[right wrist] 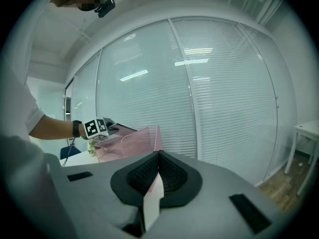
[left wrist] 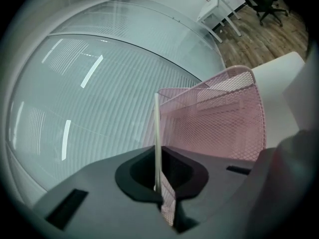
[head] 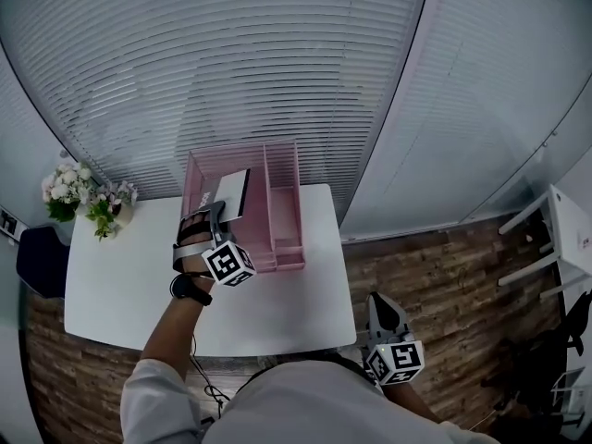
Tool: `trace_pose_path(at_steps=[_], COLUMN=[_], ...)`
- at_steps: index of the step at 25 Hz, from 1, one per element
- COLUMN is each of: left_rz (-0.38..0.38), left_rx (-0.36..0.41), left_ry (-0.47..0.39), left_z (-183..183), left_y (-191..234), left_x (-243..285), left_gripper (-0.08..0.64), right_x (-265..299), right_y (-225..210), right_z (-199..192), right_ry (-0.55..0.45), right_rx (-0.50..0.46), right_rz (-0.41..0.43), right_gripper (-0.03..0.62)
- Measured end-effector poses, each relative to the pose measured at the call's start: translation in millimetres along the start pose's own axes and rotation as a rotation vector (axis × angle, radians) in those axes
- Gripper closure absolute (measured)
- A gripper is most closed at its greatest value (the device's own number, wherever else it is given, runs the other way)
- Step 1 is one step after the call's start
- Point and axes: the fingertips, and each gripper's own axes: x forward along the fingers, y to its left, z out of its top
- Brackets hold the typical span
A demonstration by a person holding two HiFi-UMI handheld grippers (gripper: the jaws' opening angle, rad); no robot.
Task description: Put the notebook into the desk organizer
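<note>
Chair: a dark chair [head: 39,259] shows at the far left edge of the head view, just beside the table.
Flowers: a small bunch of white flowers with green leaves [head: 79,197] stands on the table's upper left corner.
Table: the white flat-topped table [head: 120,285] fills the lower left middle of the head view.
Left gripper: the left gripper [head: 215,213] is over the table's far side, held by a hand with a black wrist band [head: 190,288]. Its jaws are pinched tight on the end of the notebook.
Notebook: the thin notebook with a pale cover and dark edge [head: 233,192] sticks out from the left gripper. It lies nearly flat, up at the top rim of the organizer's big left part. I cannot tell if it touches the rim. In the left gripper view it shows only as a thin cream line.
Organizer: the pink wire-mesh desk organizer [head: 285,213] stands on the table's far right side, near the window. It has one big part on the left and narrow trays on the right.
Window: grey slatted blinds [head: 231,54] cover the top of the head view.
Right gripper: the right gripper [head: 381,305] is at the lower right, off the table and over the brown wood floor [head: 435,276]. Its jaws are pressed together with nothing in them.
Side desk: a white desk [head: 555,239] stands at the far right edge.
</note>
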Motion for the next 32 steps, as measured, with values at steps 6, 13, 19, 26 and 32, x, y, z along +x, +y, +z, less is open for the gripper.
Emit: trace_pose_path(at_steps=[6, 13, 19, 26, 32], left_rz=[-0.065, -0.185, -0.351, -0.602, -0.697], left_rx=[0.084, 0.148, 0.184, 0.209, 0.226], left_ry=[0.037, 0.081, 0.124, 0.161, 0.165], left_z=[4.5, 4.8, 2.6, 2.7, 1.1], left_y=[-17.8, -41.4, -60.8, -59.6, -62.1], left_x=[15.5, 27.6, 29.4, 25.0, 20.0], left_gripper=[0.543, 0.531, 0.476, 0.371, 0.325], right_x=[1.3, 5.6, 9.6, 15.6, 16.8], right_y=[-16.9, -32.0, -40.2, -42.2, -49.0], right_z=[-7.5, -14.8, -14.2, -11.7, -11.8], right_ry=[0.013, 0.024, 0.023, 0.016, 0.012], right_rx=[0.021, 0.041, 0.051, 0.06, 0.066], right_rz=[-0.019, -0.035, -0.039, -0.038, -0.051], right_gripper=[0.579, 0.58, 0.58, 0.58, 0.58])
